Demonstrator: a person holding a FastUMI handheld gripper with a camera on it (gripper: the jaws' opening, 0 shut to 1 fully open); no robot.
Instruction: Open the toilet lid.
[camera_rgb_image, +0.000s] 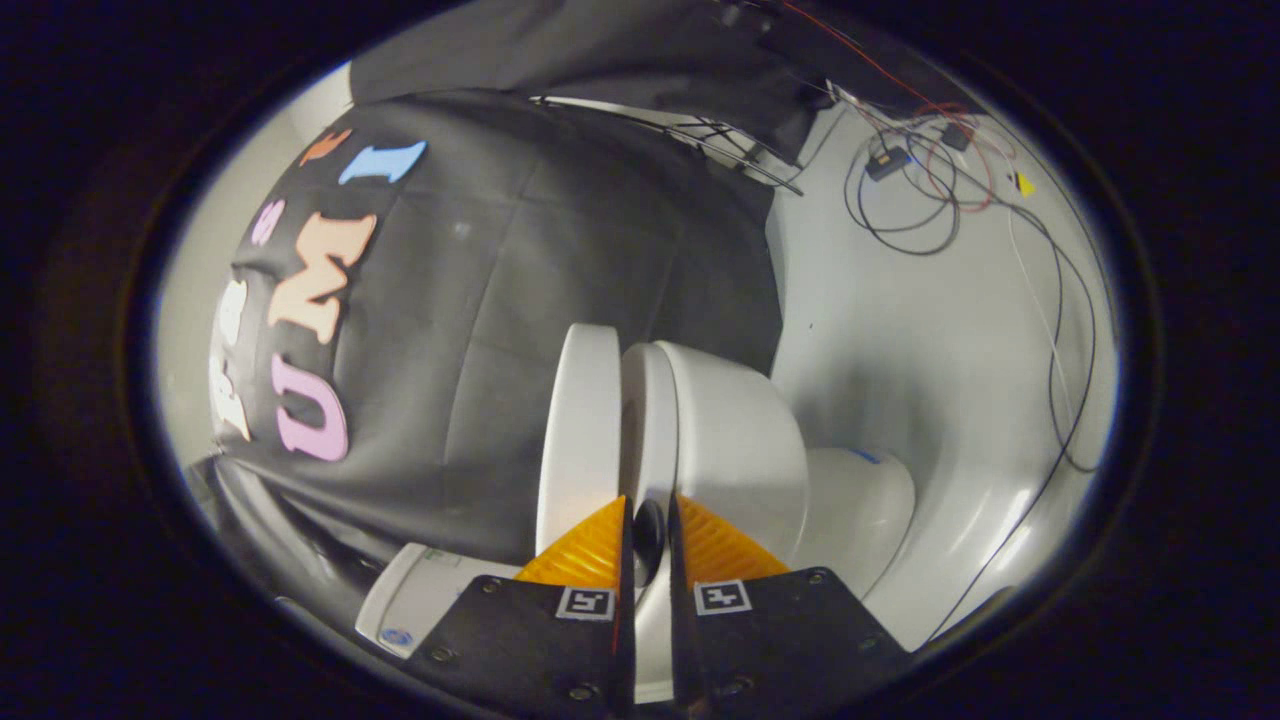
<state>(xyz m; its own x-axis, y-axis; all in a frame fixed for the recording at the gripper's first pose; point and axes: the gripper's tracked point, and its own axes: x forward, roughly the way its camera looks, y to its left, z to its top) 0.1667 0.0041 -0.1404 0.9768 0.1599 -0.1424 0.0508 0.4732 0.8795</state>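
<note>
Black cloth wall (560, 300) hangs behind a pale floor (900, 330) strewn with loose cables (905, 195). Just ahead of the fingers stands the white toilet (740, 440), its toilet lid (580, 420) lifted away from the seat (648, 420). At the near end the hand-held gripper (648, 540) is nearly closed, a narrow gap between its fingers at the seat's edge; whether they pinch it, I cannot tell

The hand-held gripper (648, 530) is rolled sideways, its two fingers (590, 555) drawn nearly together, a narrow gap between.
</note>
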